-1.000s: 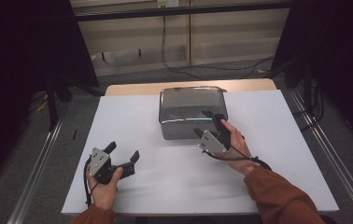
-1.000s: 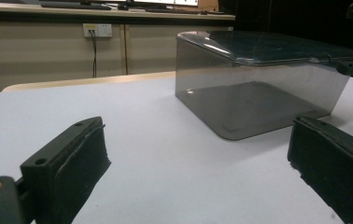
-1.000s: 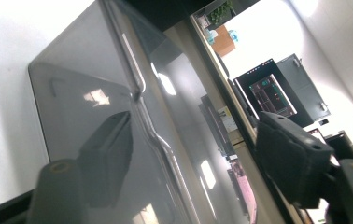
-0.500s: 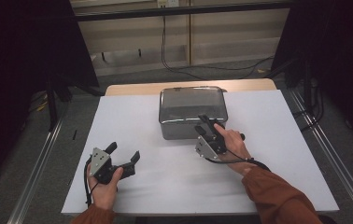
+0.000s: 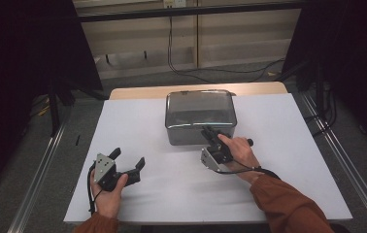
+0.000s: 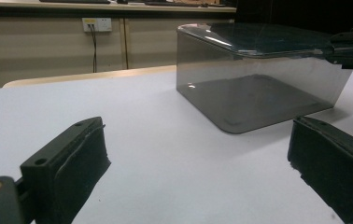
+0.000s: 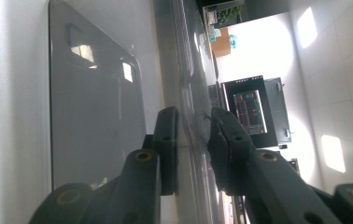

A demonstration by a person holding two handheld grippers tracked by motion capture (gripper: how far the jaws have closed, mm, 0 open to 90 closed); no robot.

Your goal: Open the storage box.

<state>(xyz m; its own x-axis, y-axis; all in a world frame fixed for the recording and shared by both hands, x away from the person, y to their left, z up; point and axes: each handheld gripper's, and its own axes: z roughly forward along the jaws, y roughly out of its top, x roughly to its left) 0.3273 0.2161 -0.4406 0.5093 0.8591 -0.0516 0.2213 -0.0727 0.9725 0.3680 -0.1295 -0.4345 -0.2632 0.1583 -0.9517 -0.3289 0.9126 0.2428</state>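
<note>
**Right claw clamps the near rim of the clear box**

A smoky, see-through plastic box [image 5: 200, 115] sits upside-down-looking on the white table [image 5: 288, 160], toward its far middle, with rounded corners and a glossy top. In the high view the right claw [image 5: 209, 133] reaches the box at its near edge, just right of centre, held by the right hand [image 5: 237, 150] in a rust-coloured sleeve [image 5: 288, 206]. In the right gripper view, its 2 black jaws have just been closing and now stand pinched together on the box's thin rim [image 7: 191, 116], 1 jaw on each face of the plastic, pads pressing on it. That view is rolled on its side, so the table runs up the left edge.

The left claw [image 5: 128, 162] rests low over the table's near left part, well apart from the box, in the left hand [image 5: 108, 191]. Its 2 jaws stand wide apart with nothing between them; the left gripper view looks between them across bare table to the box [image 6: 258, 74], with the tip of the right claw [image 6: 352, 46] at the box's upper right corner.

A black cable [image 5: 249, 170] trails from the right claw across the wrist.
</note>
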